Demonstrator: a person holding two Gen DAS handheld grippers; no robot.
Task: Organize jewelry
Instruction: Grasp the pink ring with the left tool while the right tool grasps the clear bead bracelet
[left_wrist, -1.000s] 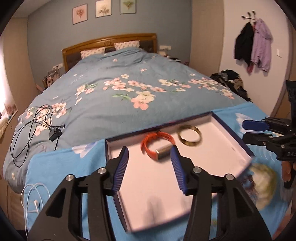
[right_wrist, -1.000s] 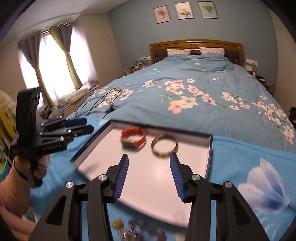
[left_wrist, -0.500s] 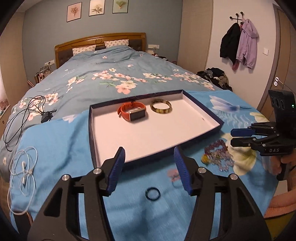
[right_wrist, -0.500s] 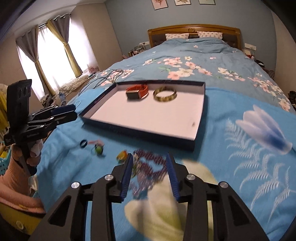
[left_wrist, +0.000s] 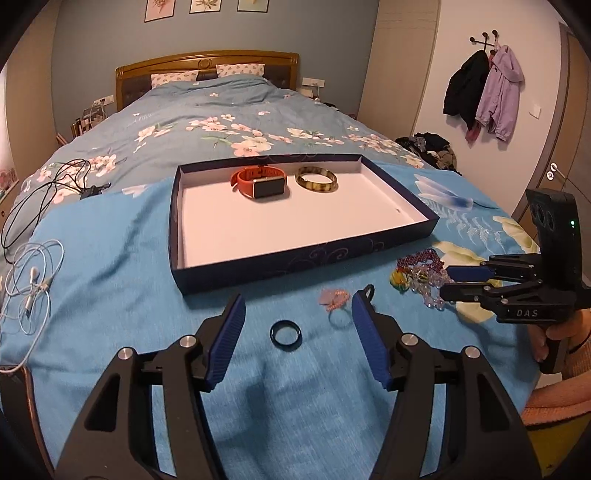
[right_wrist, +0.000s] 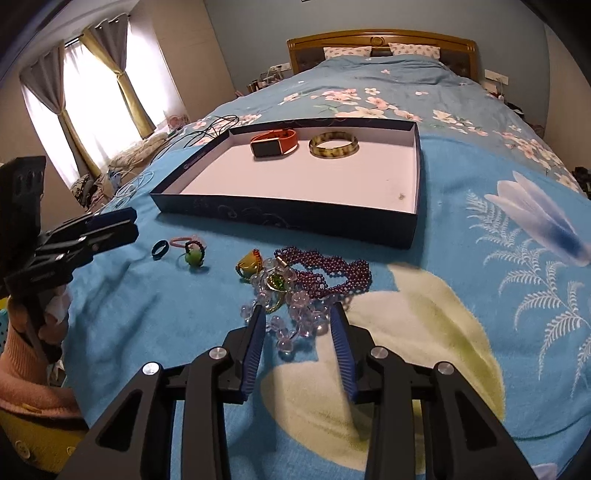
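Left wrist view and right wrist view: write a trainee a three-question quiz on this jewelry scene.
1. True or false: the orange-strapped smartwatch lies inside the shallow navy box.
2. Which piece lies between the open left gripper's blue pads: A) small black ring, B) purple bead necklace, C) amber bangle?
3. What does the right gripper straddle?

Key: 1 true. 2 A. 3 The clear bead bracelet.

A bed with a wooden headboard fills the far scene, under a floral duvet and 2 patterned pillows. A blue blanket covers its near end. White earphones and black cables lie at left. Jackets hang on the right wall; curtains frame a bright window.
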